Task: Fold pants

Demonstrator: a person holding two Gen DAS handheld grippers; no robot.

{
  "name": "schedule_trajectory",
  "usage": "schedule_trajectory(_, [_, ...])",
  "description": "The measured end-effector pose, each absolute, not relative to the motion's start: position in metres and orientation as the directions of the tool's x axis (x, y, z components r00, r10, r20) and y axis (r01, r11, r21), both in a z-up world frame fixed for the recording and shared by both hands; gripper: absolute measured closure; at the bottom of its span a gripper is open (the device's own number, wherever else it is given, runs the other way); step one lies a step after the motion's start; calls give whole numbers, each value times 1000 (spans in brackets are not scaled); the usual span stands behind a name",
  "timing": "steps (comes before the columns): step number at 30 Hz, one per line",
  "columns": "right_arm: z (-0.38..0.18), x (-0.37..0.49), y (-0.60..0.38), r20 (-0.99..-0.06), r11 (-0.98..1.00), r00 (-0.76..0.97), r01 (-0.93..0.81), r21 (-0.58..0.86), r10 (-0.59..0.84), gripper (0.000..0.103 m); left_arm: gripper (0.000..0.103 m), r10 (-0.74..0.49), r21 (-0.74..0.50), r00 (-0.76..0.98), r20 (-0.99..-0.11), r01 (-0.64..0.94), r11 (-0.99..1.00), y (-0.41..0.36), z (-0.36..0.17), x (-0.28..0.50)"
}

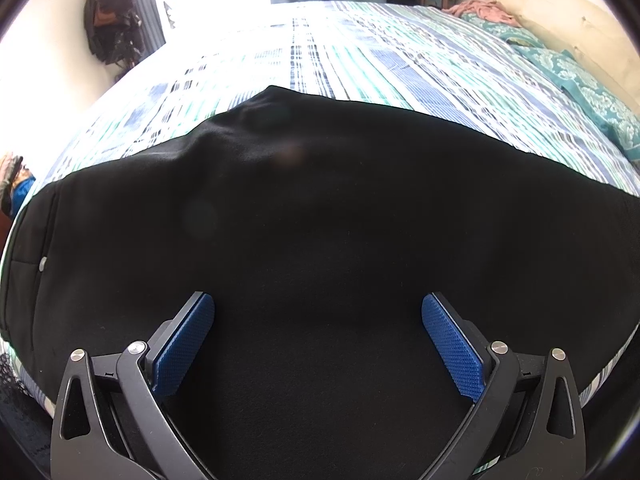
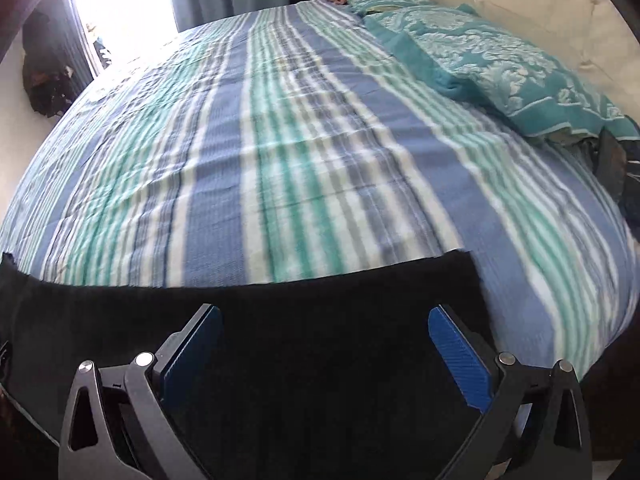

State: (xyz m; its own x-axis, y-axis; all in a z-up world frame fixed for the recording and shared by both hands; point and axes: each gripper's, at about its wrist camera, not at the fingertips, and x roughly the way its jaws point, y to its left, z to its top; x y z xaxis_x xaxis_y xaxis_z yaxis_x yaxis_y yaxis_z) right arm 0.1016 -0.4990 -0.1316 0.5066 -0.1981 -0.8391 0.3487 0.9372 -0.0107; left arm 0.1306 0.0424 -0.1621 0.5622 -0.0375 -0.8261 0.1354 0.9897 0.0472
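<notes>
A: Nearest the lens were the left gripper [image 1: 318, 308] and its blue pads [image 1: 184, 344], spread wide with nothing between them, hovering over the pants [image 1: 320, 208].

B: And the right gripper [image 2: 325, 322]?

A: Same story: jaws wide apart, holding nothing, above the end of the pants near the bed's front edge.

B: Where did the pants lie?

A: Flat across the near side of the bed [image 2: 280, 160], on the striped sheet. The teal pillow [image 2: 480, 56] sat well beyond them toward the headboard, and a pink garment [image 1: 480, 10] lay farther still.

B: What could have gone wrong from there?

A: I judged the main risk to be pinching only the top layer. The cloth was black and showed almost no seams, so the edges were hard to read. A shallow grab might have lifted one layer and left the fold crooked. The pads could also have caught the sheet along with the pants.

B: How did the pants look?

A: Plain black, soft, mostly smooth, with a slight hump at the far edge. A small metal button [image 1: 42, 263] showed at the left side.
</notes>
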Motion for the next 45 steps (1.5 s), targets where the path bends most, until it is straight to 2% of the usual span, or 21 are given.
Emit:
schedule_trajectory(2, [-114, 87, -539, -816, 911, 530, 411, 8, -232, 1, 0, -34, 50, 564, -825, 134, 990, 42, -162, 131])
schedule_trajectory(4, [-102, 70, -576, -803, 883, 561, 459, 101, -200, 1, 0, -33, 51, 565, -824, 132, 990, 42, -163, 130])
schedule_trajectory(7, [-105, 47, -610, -781, 839, 624, 437, 324, -23, 1, 0, -31, 52, 566, -824, 130, 990, 41, -163, 130])
schedule_trajectory(9, [-115, 42, -615, -766, 814, 633, 386, 434, 108, 5, 0, -31, 52, 566, -824, 131, 990, 41, -163, 130])
schedule_trajectory(10, [-123, 42, -614, -767, 806, 623, 370, 462, 153, 11, 0, -31, 52, 566, -824, 131, 990, 41, -163, 130])
schedule_trajectory(14, [-145, 46, -602, -795, 822, 563, 327, 466, 227, 22, 0, -31, 52, 565, -824, 131, 990, 41, -163, 131])
schedule_trajectory(18, [-161, 57, -599, -825, 846, 516, 311, 432, 232, 24, 0, -30, 52, 566, -824, 128, 990, 42, -163, 131])
schedule_trajectory(24, [-172, 74, -586, -787, 825, 463, 183, 534, 407, 26, 0, -26, 52, 572, -820, 119, 992, 42, -164, 130])
schedule_trajectory(27, [-179, 78, -587, -743, 766, 468, 189, 614, 479, 30, 0, -22, 53, 576, -817, 113, 992, 42, -164, 130])
schedule_trajectory(30, [-185, 80, -590, -757, 755, 466, 246, 608, 458, 52, 0, -19, 54, 577, -817, 109, 993, 42, -164, 130])
schedule_trajectory(32, [-188, 80, -596, -766, 737, 467, 297, 607, 442, 81, 0, -20, 53, 578, -816, 109, 993, 42, -164, 130])
schedule_trajectory(35, [-184, 77, -587, -747, 719, 485, 294, 630, 455, 89, 0, -24, 50, 578, -816, 111, 993, 43, -163, 130])
schedule_trajectory(37, [-174, 73, -574, -685, 678, 532, 253, 690, 498, 89, 0, -27, 47, 578, -816, 112, 993, 43, -163, 129])
schedule_trajectory(40, [-154, 64, -549, -532, 566, 616, 164, 808, 581, 89, 0, -34, 36, 573, -819, 111, 993, 44, -161, 130])
schedule_trajectory(45, [-128, 70, -469, -321, 396, 627, 22, 918, 710, 89, 1, -78, -28, 548, -833, 99, 995, 53, -151, 131])
